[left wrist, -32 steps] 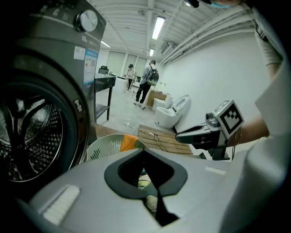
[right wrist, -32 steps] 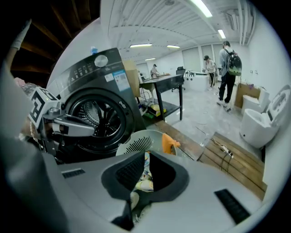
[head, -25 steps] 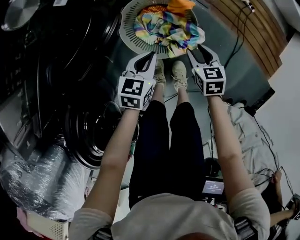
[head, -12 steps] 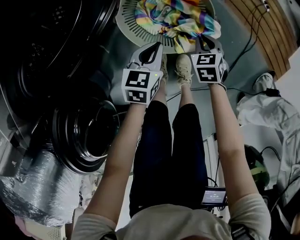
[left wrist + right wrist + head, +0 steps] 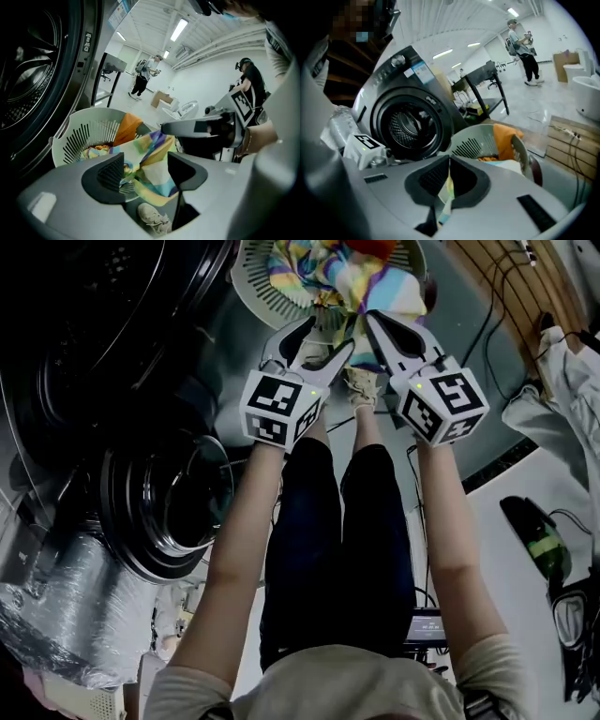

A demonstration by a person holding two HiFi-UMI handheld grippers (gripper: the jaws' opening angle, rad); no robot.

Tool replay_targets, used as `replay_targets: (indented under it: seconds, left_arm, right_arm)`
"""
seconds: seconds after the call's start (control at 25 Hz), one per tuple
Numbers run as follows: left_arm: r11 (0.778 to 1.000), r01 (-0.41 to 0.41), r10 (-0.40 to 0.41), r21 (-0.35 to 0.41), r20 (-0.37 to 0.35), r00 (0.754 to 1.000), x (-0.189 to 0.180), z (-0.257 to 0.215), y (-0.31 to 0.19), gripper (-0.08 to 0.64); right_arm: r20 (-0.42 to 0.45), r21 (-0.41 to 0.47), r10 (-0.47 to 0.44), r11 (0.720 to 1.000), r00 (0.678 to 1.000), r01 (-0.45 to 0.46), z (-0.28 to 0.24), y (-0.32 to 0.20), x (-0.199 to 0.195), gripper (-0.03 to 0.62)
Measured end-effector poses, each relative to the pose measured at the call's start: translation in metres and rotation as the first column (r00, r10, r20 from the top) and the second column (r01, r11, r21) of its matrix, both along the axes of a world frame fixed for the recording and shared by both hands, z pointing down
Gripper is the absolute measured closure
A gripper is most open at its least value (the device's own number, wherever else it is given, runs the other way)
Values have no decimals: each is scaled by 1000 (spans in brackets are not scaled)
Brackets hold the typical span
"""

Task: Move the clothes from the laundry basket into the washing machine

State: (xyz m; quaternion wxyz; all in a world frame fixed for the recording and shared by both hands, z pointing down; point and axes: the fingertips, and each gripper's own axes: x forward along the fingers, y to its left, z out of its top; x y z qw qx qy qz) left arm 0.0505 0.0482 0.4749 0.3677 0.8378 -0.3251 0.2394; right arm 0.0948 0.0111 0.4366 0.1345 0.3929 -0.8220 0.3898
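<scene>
A colourful striped cloth (image 5: 349, 279) rises out of the pale round laundry basket (image 5: 255, 289) at the top of the head view. My right gripper (image 5: 380, 322) is closing, its jaws pinching a strip of that cloth (image 5: 446, 196). Beside it, my left gripper (image 5: 328, 336) is opening. In the left gripper view the cloth (image 5: 151, 161) hangs in the gap between its jaws, and the pads do not press on it. An orange garment (image 5: 126, 127) lies in the basket (image 5: 70, 136). The washing machine's open drum (image 5: 410, 124) is left of the basket.
The machine's open round door (image 5: 173, 512) juts out on the left, beside the person's legs. The person's shoes (image 5: 361, 382) stand just before the basket. Wooden boarding and cables (image 5: 497, 296) run on the right. A bag and gear (image 5: 539, 549) lie on the floor at right.
The right gripper has shut on the colourful cloth and drawn it up and back from the basket. The left gripper's jaws have gone from shut to open and it has sunk a little.
</scene>
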Motion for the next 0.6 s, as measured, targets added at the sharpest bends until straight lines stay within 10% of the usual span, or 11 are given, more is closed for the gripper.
replay_targets:
  seconds: [0.4, 0.6]
  left_arm:
    - [977, 83, -73, 196, -56, 996, -26, -43, -44, 224]
    - [969, 22, -38, 244, 59, 998, -41, -49, -43, 522]
  right_arm:
    - [343, 169, -164, 979, 925, 111, -112, 6, -57, 581]
    - [233, 217, -216, 962, 948, 165, -95, 5, -59, 580]
